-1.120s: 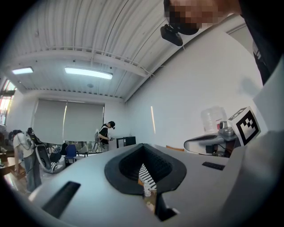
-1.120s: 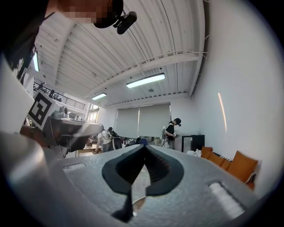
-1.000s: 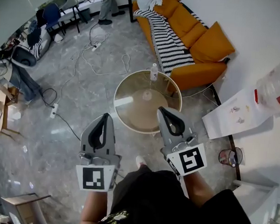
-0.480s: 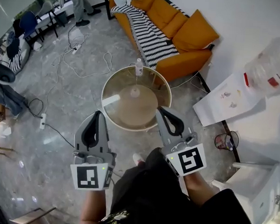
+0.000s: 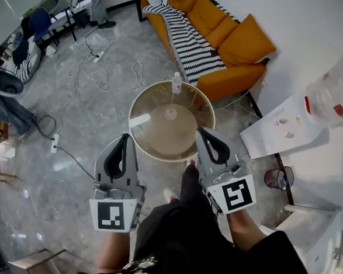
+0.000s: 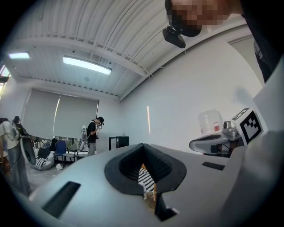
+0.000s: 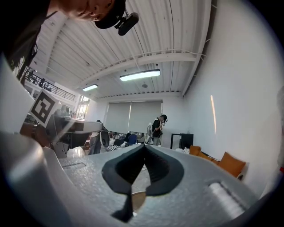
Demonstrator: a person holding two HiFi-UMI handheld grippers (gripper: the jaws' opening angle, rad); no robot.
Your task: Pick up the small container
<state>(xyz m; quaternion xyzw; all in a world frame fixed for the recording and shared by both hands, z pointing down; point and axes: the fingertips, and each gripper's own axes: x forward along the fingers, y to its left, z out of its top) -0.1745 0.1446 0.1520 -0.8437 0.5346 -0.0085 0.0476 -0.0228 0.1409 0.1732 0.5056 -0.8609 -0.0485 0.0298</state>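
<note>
A small clear bottle (image 5: 176, 83) with a white cap stands upright at the far edge of a round glass table (image 5: 145, 138). Both grippers are held side by side on the near side of the table, pointing level toward it. My left gripper (image 5: 125, 137) (image 6: 143, 145) is shut with nothing in it, its tip just short of the table's near left rim. My right gripper (image 5: 203, 131) (image 7: 144, 146) is also shut and empty, its tip over the near right rim. The bottle is far from both. A pale round shape (image 5: 171, 112) shows at the table's middle; what it is I cannot tell.
An orange sofa (image 5: 225, 35) with a striped blanket (image 5: 192, 47) stands beyond the table. A white cabinet (image 5: 277, 135) bearing a water jug (image 5: 338, 95) and a bin (image 5: 277, 178) are at the right. Cables (image 5: 114, 71) and a power strip (image 5: 55, 146) lie left. A person (image 5: 99, 2) stands far back.
The head view has swung a little. Both grippers have shifted slightly, still shut and side by side. The bottle stands where it was on the table.
</note>
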